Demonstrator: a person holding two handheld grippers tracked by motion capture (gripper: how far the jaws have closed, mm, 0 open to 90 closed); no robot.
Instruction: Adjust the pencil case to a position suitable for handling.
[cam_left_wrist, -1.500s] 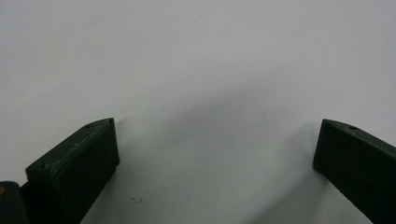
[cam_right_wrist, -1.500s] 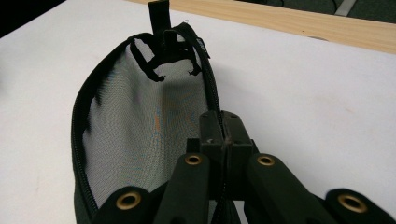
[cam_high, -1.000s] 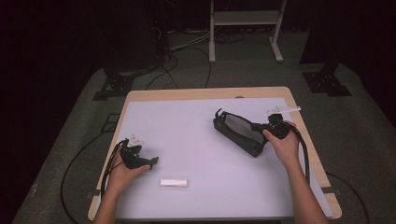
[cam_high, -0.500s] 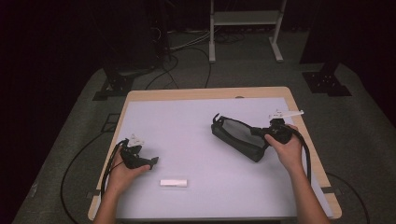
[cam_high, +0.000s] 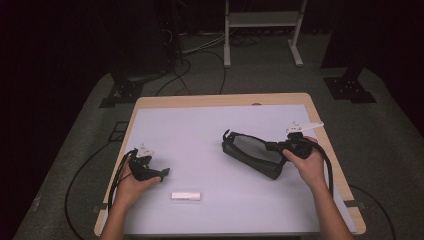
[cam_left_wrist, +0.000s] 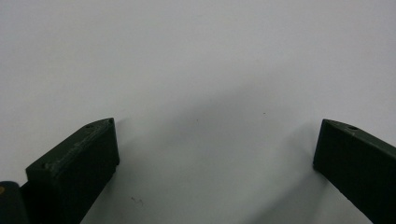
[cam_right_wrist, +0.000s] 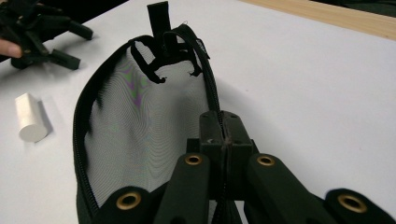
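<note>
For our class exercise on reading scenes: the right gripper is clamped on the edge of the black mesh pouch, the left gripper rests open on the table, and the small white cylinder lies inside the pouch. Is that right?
Not quite. The white cylinder lies on the bare table, outside the pouch, as the high view shows. The right gripper is clamped on the pouch's edge, and the left gripper rests open.
</note>
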